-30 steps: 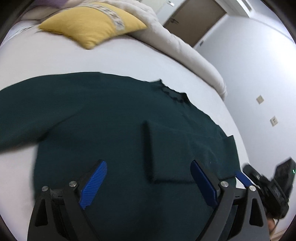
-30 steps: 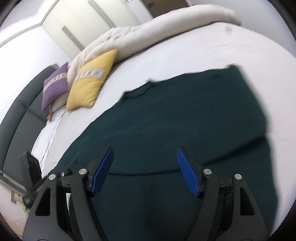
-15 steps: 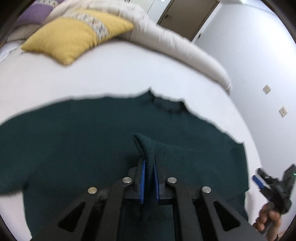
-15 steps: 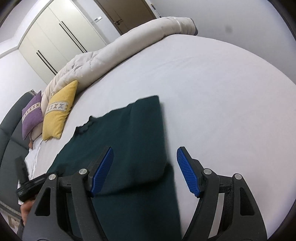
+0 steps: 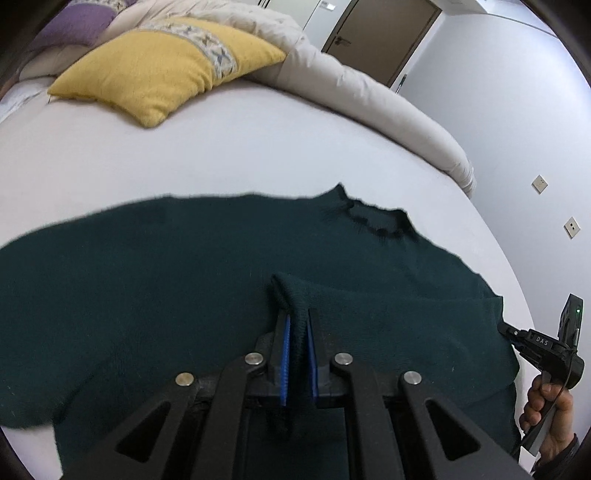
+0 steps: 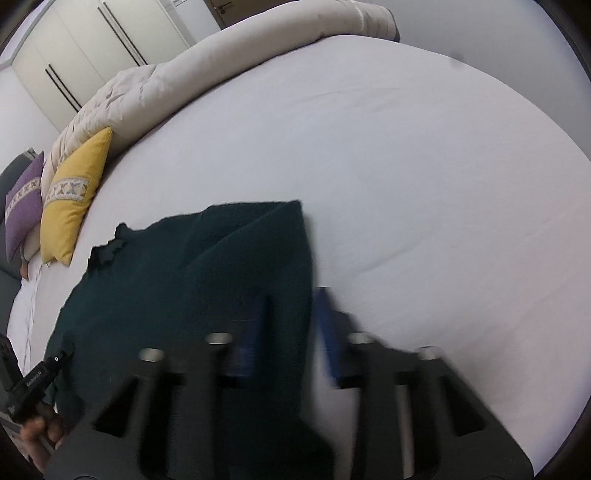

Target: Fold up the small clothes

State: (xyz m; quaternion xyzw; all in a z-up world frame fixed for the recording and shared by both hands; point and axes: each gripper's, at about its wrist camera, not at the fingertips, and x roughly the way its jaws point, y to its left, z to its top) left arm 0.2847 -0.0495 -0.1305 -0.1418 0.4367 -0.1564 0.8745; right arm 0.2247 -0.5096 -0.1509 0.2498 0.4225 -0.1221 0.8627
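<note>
A dark green sweater (image 5: 147, 277) lies flat on the white bed, neck toward the pillows. My left gripper (image 5: 297, 317) is shut on a raised fold of the sleeve cuff (image 5: 291, 291) at the sweater's middle. In the right wrist view the sweater (image 6: 184, 288) reaches to its right side edge. My right gripper (image 6: 290, 325) is blurred, its jaws closing on that edge with the fabric filling the gap between the pads. A hand holds the right gripper (image 5: 506, 328) at the sweater's right side in the left wrist view.
A yellow cushion (image 5: 166, 70) and a purple one (image 5: 74, 22) lie at the head of the bed (image 6: 424, 184), beside a rolled beige duvet (image 5: 369, 99). White sheet stretches to the right of the sweater. A door and wardrobes stand behind.
My left gripper shut on the sleeve cuff and pulled it up into a fold. My right gripper swept right to the sweater's side edge and its jaws came together there.
</note>
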